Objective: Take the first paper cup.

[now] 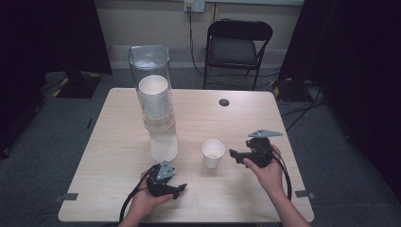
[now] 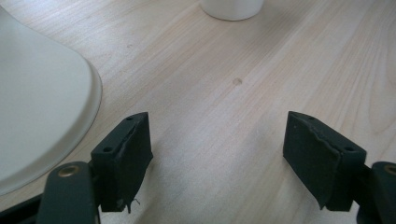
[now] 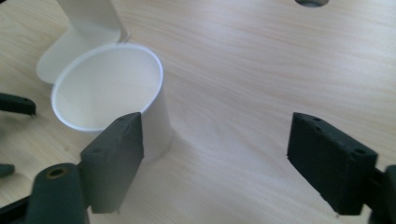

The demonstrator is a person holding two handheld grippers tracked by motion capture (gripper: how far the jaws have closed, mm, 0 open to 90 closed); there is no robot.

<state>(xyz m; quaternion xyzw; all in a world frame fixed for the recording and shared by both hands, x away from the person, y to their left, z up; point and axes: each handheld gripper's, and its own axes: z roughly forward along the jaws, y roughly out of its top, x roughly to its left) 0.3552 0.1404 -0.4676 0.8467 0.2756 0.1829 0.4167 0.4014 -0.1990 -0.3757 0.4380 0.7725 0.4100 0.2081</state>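
A: Cup position?
B: Single paper cup point(image 1: 213, 153) upright on the table point(image 1: 113, 142), between both grippers, just right of the cup dispenser point(image 1: 156, 101) base.
A: Gripper states?
B: Left gripper point(image 1: 178, 187) jaws spread wide, nothing between. Right gripper point(image 1: 232, 153) also spread; cup sits just beside its left jaw, not gripped.

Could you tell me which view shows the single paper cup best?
The right gripper view: the paper cup is close, upright, its empty inside visible. The high view shows it small, whole; the left gripper view catches its base at the top edge.
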